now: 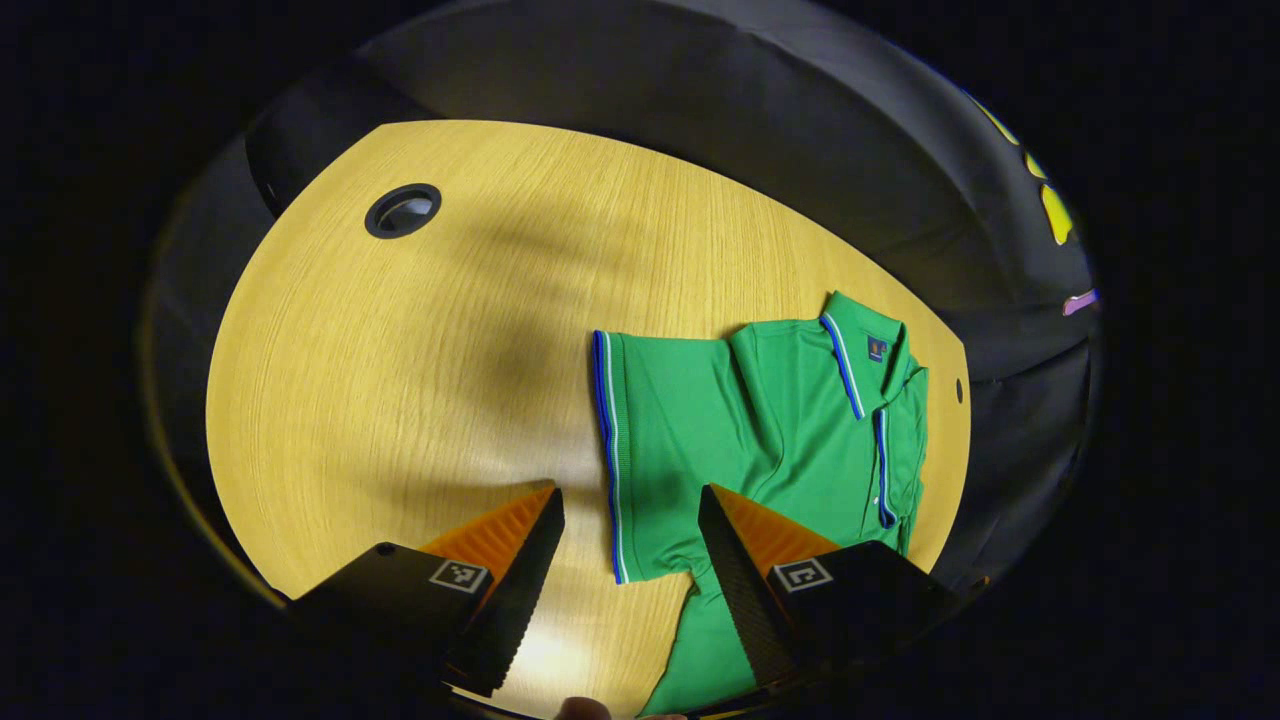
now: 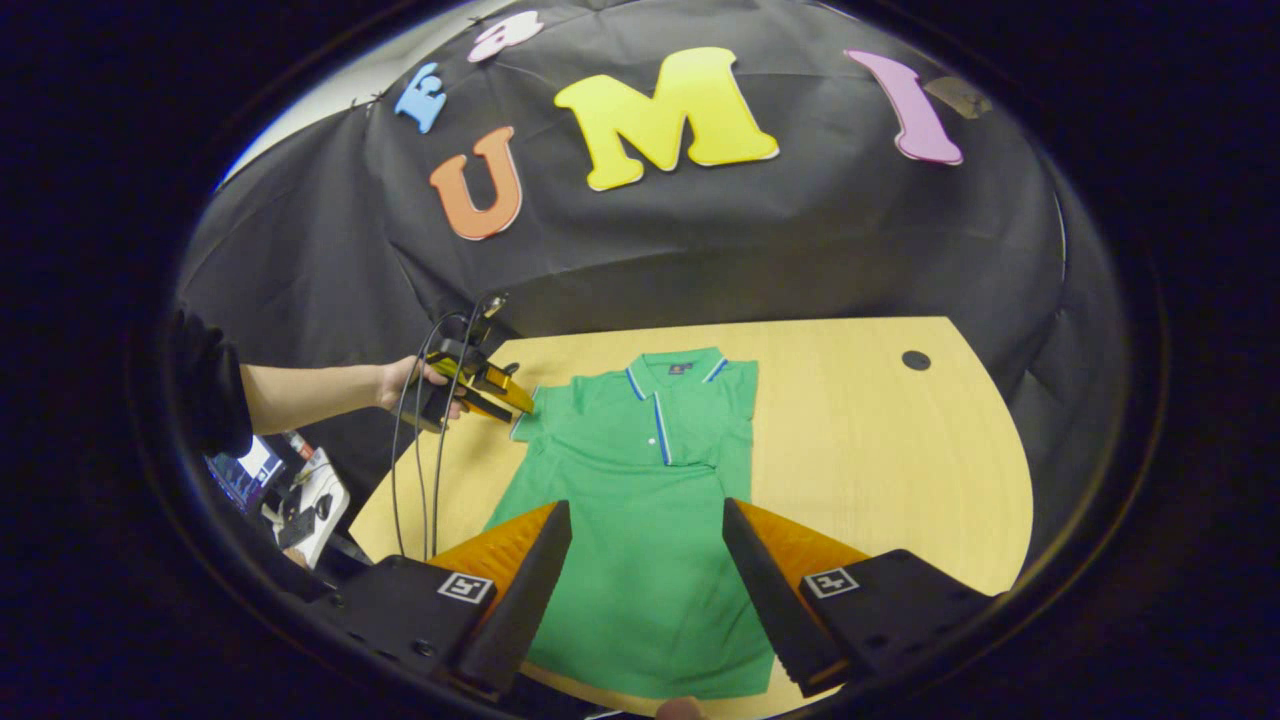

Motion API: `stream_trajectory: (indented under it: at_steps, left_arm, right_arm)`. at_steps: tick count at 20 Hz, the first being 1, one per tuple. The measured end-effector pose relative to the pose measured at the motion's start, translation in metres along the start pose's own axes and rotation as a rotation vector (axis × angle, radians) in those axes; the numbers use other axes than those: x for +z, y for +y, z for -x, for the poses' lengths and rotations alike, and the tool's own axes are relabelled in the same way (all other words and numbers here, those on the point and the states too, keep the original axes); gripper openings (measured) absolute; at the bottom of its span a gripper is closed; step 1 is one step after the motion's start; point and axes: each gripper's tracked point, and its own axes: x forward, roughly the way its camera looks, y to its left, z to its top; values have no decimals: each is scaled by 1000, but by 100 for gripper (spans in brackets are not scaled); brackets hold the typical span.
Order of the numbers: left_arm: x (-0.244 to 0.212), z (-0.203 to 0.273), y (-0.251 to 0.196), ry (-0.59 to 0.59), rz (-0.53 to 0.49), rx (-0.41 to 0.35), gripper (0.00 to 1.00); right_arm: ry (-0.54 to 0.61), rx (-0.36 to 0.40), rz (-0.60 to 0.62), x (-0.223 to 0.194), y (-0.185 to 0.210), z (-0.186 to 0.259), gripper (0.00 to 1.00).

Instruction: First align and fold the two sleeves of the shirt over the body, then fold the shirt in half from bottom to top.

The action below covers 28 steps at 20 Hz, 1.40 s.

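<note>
A green polo shirt [image 2: 640, 500] with blue and white trim lies flat on the wooden table [image 2: 900, 470], collar [image 2: 672, 368] at the far side. In the right gripper view, its right sleeve looks folded in over the body, and the left sleeve [image 2: 535, 410] spreads outward. My right gripper [image 2: 645, 560] is open above the shirt's lower body. My left gripper [image 1: 630, 540] is open over the spread sleeve [image 1: 660, 450], whose striped cuff [image 1: 608, 440] runs between the fingers. A hand holds that left gripper [image 2: 480, 385] beside the sleeve in the right gripper view.
The table [image 1: 400, 400] has a round cable hole [image 1: 403, 210] far from the shirt, and another hole [image 2: 915, 360] at the far right. Cables [image 2: 420, 450] hang from the left gripper. Devices and clutter [image 2: 300, 500] sit below the table's left edge. Black cloth walls the booth.
</note>
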Motion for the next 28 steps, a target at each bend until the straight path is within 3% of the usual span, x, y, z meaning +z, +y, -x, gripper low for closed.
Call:
stream_trajectory:
  at_steps: [5,7,8,9,11,14,19,20,21,24,25,26,28]
  left_arm:
    - [2,-12,-18,3,-38,11,84]
    - [1,-16,-15,18,-73,67,80]
    - [0,-19,-13,21,-86,88,58]
    - [0,-20,-8,21,-92,124,55]
    - [3,-20,-5,12,-82,141,15]
    - [-1,-19,-10,25,-51,114,4]
    - [7,-3,-38,-12,-114,63,3]
    - [6,1,-44,-16,-121,58,3]
    - [6,7,-50,-20,-119,48,3]
    - [3,21,-73,-37,-128,30,3]
    - [3,24,-83,-42,-141,25,3]
    - [1,27,-93,-43,-155,18,3]
    - [-3,30,-109,-38,-179,25,3]
  right_arm:
    - [-31,-62,-81,10,-25,1,95]
    - [-37,-81,-96,10,-32,4,95]
    - [-33,-86,-106,8,-34,3,95]
    - [-31,-88,-117,6,-35,3,95]
    - [-29,-93,-131,4,-38,3,95]
    - [-31,-104,-140,0,-42,5,95]
    - [-93,-138,-158,15,-51,14,95]
    - [-97,-146,-160,14,-54,15,89]
    - [-101,-161,-163,14,-56,16,96]
    - [-115,-187,-171,12,-62,24,96]
    - [-114,-184,-172,11,-62,26,89]
    - [-110,-181,-174,9,-61,29,96]
    - [-113,-174,-177,5,-61,35,96]
